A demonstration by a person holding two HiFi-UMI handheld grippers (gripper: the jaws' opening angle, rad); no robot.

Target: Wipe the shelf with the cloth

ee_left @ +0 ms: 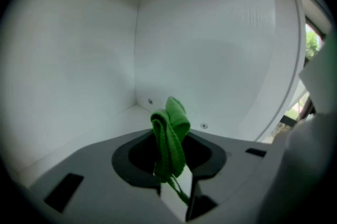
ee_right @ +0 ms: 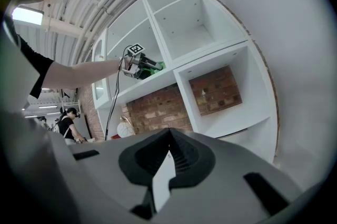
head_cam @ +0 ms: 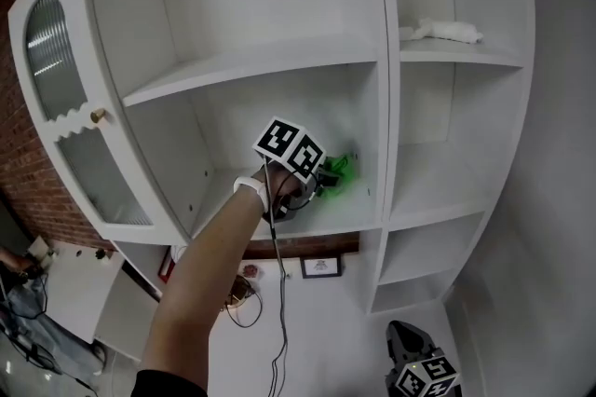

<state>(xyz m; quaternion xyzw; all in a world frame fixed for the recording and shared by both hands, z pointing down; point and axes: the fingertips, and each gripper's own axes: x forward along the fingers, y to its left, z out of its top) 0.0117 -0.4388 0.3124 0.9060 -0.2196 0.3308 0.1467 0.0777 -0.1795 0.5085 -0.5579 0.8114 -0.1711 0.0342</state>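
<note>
While the white shelf (head_cam: 251, 64) fills the head view with its open compartments, a brick wall (head_cam: 28, 171) shows at its left and its glazed door (head_cam: 65, 106) stands swung open on that side. An arm (head_cam: 209, 274) reaches up into the middle compartment, and the left gripper (head_cam: 331, 173) sits low over that compartment's board, near the right wall. Its jaws are clamped on the green cloth (ee_left: 171, 139), which is pinched near one end and stands up folded between the tips, toward the back corner; whether the cloth touches the board cannot be told. The right gripper (ee_right: 168, 136) hangs below and to the right of the shelf, well apart from it and pointing up at it, its jaws pressed together with nothing between them. A white rag (head_cam: 447, 32) lies on the board of the upper right compartment. A small round knob (head_cam: 97, 116) sits on the door's edge.
</note>
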